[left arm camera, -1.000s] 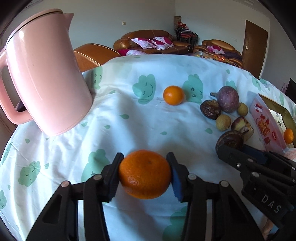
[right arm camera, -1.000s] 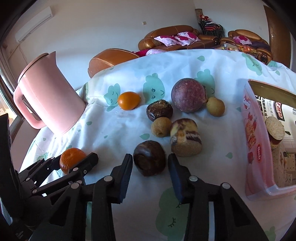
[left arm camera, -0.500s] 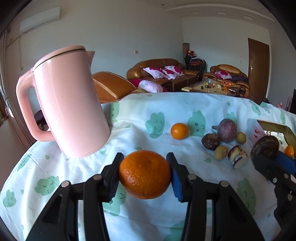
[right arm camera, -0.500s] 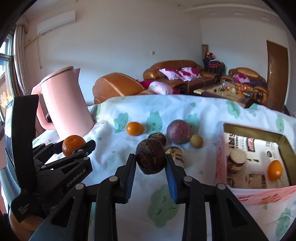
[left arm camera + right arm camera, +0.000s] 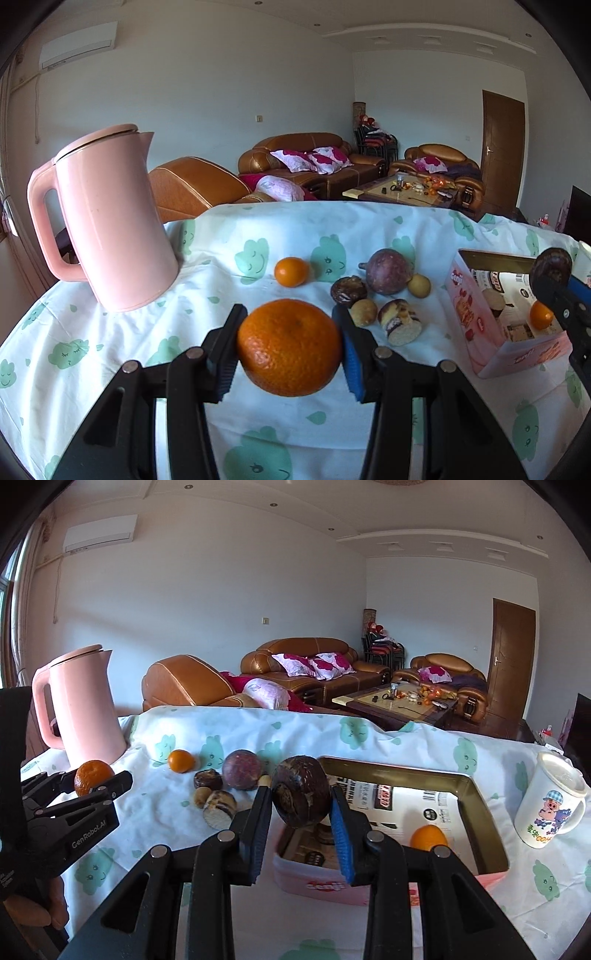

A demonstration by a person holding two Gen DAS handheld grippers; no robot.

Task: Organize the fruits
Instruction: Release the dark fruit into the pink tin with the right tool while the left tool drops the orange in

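My left gripper (image 5: 289,345) is shut on a large orange (image 5: 289,347), held above the cloth-covered table (image 5: 229,291). My right gripper (image 5: 301,805) is shut on a dark brown round fruit (image 5: 301,795), raised over the near left rim of a pink tin box (image 5: 476,882). Inside the box lies a small orange (image 5: 428,837). On the cloth remain another small orange (image 5: 291,271), a purple passion fruit (image 5: 389,270), a dark wrinkled fruit (image 5: 348,290), two small yellow-brown fruits (image 5: 364,312) and a cut piece (image 5: 400,326). From the left wrist view, the right gripper (image 5: 554,280) shows at the right edge.
A tall pink kettle (image 5: 110,218) stands at the table's back left. A white cartoon mug (image 5: 552,799) sits right of the box. Sofas and a coffee table lie beyond the far edge. A hand (image 5: 33,912) grips the left tool.
Both grippers rose off the cloth with their fruit. The right one closed on the brown fruit, lifted it and carried it rightward to the box; the views tilted up toward the room.
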